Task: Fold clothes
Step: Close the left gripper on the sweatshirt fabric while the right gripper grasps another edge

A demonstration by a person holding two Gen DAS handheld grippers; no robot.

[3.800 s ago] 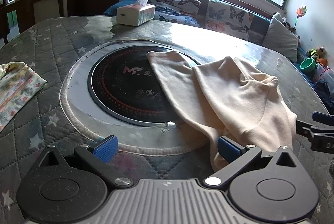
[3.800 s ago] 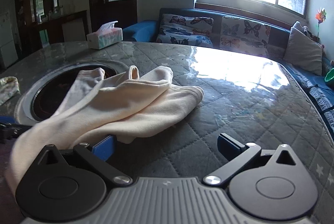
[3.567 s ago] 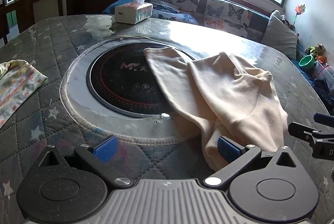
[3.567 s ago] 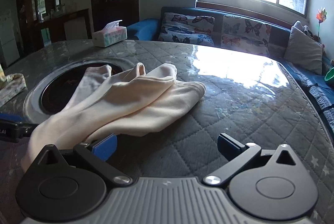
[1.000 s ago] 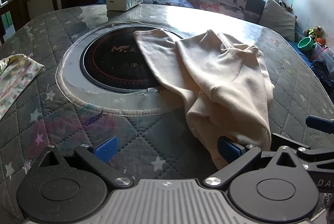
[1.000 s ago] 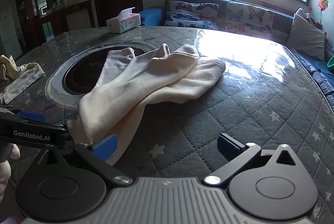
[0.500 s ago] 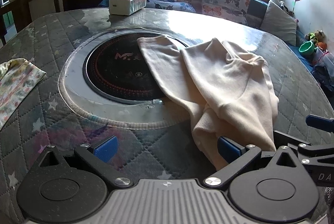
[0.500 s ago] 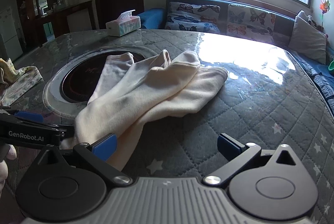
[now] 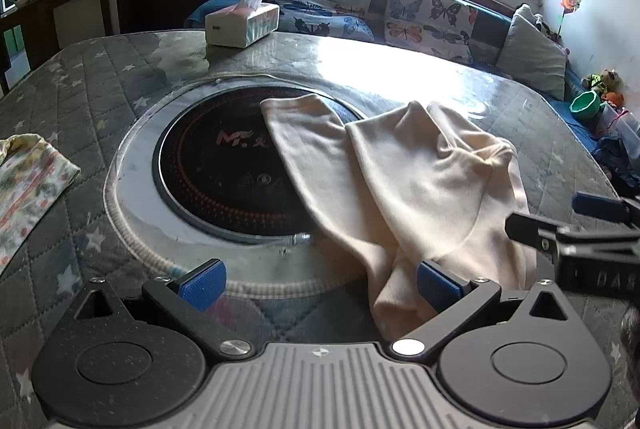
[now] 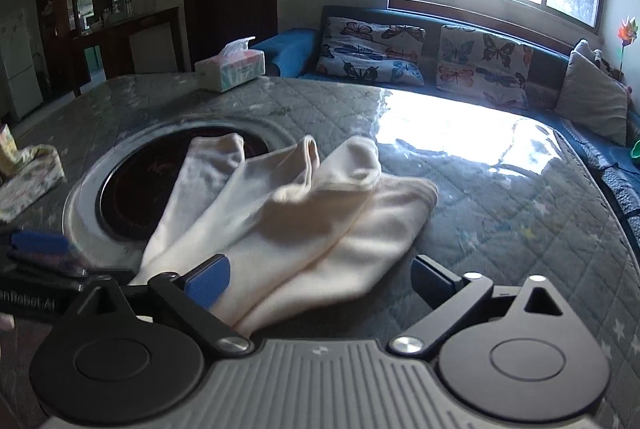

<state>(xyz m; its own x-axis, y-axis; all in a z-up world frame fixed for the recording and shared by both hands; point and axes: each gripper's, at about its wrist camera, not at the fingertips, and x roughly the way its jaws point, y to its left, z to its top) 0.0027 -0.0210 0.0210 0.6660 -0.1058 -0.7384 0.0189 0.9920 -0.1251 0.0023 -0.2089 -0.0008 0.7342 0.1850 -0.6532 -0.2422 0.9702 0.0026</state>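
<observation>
In the left wrist view, I am looking down on the cream garment (image 9: 420, 197) lying rumpled on the quilted table (image 9: 120, 77), one limb draped over the dark round hotplate (image 9: 224, 169) and its near end bunched just beside my left gripper (image 9: 320, 281). Its blue pads are standing wide apart with nothing pressed between them; the cloth is only brushing the right-hand finger (image 9: 436, 285). Compared with a second ago, the garment is sitting closer and lower in the frame, so I am bringing this gripper in toward its near edge. The tissue box (image 9: 240, 21) is resting well apart, at the far side.

In the right wrist view, my right gripper (image 10: 320, 281) is just starting to close from full spread, with the near end of the garment lying between its fingers but not yet pinched. A second ago the cloth was only beside the left pad (image 10: 208, 279); now it is filling the gap. I judge that both grippers are lining up to seize the near edge for a first fold.
</observation>
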